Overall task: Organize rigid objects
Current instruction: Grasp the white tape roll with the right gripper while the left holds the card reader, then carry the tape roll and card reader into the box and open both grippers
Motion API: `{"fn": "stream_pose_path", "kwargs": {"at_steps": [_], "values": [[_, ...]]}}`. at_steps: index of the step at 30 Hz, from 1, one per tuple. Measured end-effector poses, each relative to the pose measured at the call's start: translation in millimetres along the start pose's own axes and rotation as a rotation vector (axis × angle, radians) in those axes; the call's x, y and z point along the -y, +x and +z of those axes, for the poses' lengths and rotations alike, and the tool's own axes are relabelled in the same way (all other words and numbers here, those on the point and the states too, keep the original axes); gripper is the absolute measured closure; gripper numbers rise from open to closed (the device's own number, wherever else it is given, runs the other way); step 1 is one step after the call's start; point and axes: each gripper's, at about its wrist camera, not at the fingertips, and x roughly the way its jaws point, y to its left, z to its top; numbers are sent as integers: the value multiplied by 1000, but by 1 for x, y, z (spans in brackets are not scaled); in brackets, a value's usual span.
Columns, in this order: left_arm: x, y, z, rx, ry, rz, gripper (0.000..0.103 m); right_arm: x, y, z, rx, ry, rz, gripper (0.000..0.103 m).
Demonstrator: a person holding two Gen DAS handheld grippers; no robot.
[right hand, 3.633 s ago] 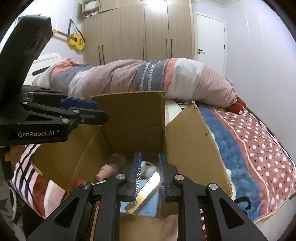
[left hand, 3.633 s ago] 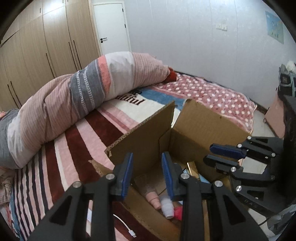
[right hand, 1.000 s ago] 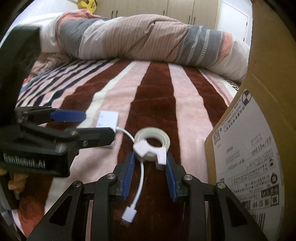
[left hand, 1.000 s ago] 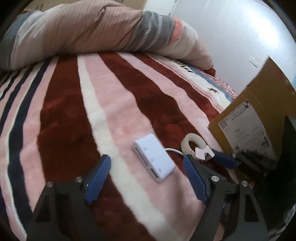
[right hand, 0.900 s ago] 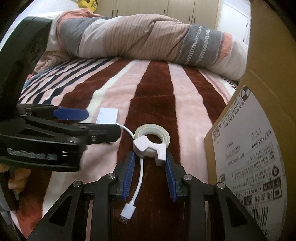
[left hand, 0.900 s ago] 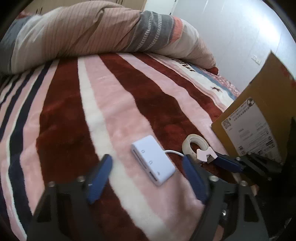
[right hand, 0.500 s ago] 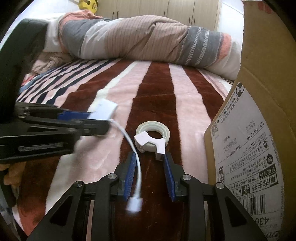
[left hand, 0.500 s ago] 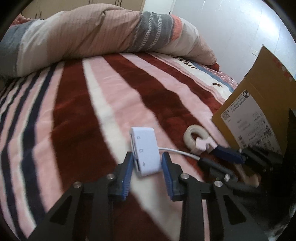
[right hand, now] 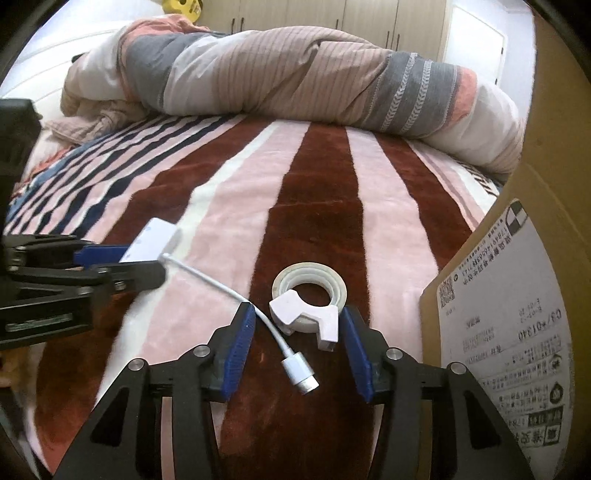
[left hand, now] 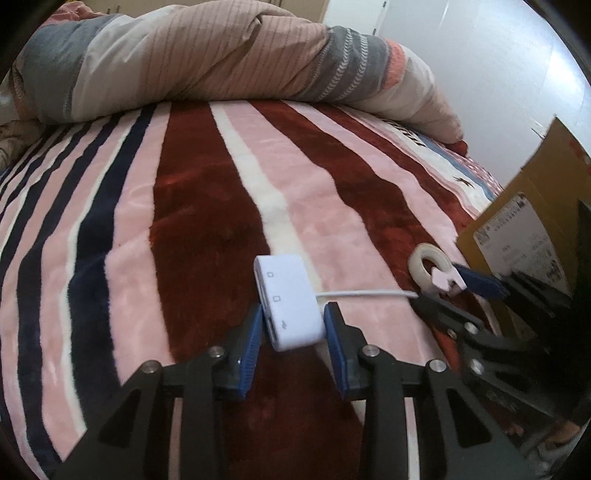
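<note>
Home bedroom indicated: bed covered by striped plush blanket (left hand: pixel 207 206), rolled duvet (right hand: pixel 295 77) bunched at far side, wooden wardrobe doors (right hand: pixel 369 18) seen beyond, white door (right hand: pixel 476 40) far right.

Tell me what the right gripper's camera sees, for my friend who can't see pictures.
The right gripper is open around a white tape roll with a plastic clip lying on a pink and dark red striped blanket. A white adapter cable's silver plug lies between its fingers, while the left gripper clamps the white adapter block. A cardboard box stands on the right.
</note>
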Motion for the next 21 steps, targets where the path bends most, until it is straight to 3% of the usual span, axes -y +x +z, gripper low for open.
{"fn": "stream_pose_path", "kwargs": {"at_steps": [3,7,11,13,15,21], "values": [[-4,-2,2,7,-18,3,76,3,-5,-2,5,34,31,58],[-16,-18,-1,23,-13,73,77,4,-3,3,15,35,16,58],[-37,-36,-6,38,-48,95,77,2,5,6,-5,37,4,58],[-43,-44,-8,44,-61,99,77,1,9,7,-8,34,-11,66],[-46,-54,-8,54,-75,88,77,-2,8,8,-1,29,-20,66],[-32,-104,2,121,-36,95,77,-17,-35,23,70,-4,99,66]]}}
